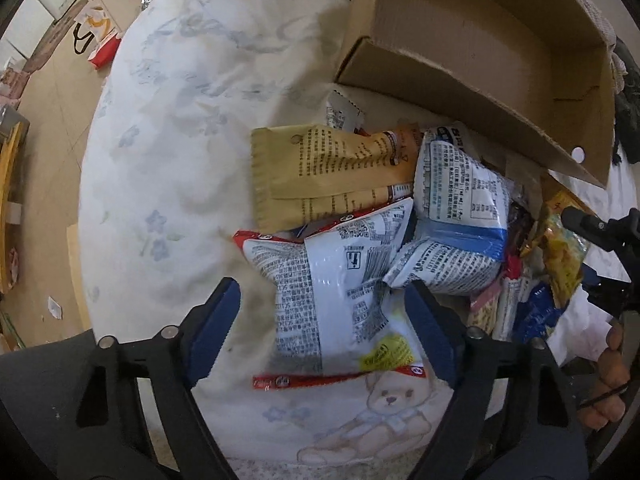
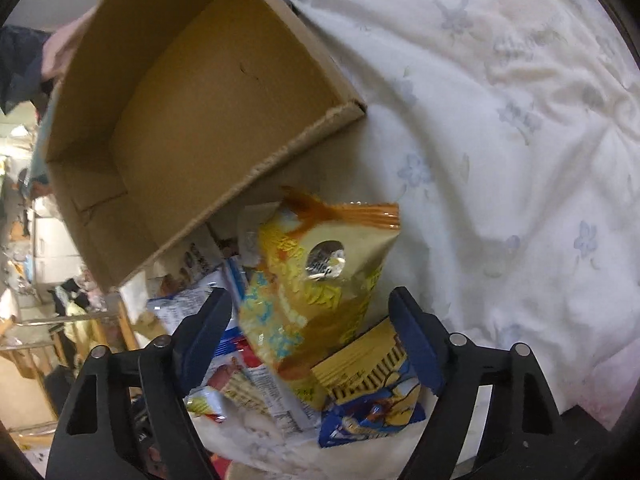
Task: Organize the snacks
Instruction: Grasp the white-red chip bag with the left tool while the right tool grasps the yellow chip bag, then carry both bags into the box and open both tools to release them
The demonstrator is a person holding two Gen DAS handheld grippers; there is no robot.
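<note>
Fingers of our left gripper (image 1: 324, 320) stand apart either side of a white, red-edged snack bag (image 1: 332, 300) without pressing it; our right gripper (image 2: 310, 324) likewise straddles, ungripped, a yellow-orange snack bag (image 2: 320, 284). Beyond both fingertips we see the white flower-printed bedsheet (image 1: 180, 120), then the open brown cardboard box (image 2: 192, 100) lying empty ahead of the heap. Just ahead of our left fingers lie a tan paper packet (image 1: 320, 172) and a white-and-blue bag (image 1: 460, 208).

Small print covers the white snack bag (image 1: 340, 292), tan packet (image 1: 320, 168) and blue-banded bag (image 1: 460, 200), but none is legible.
</note>
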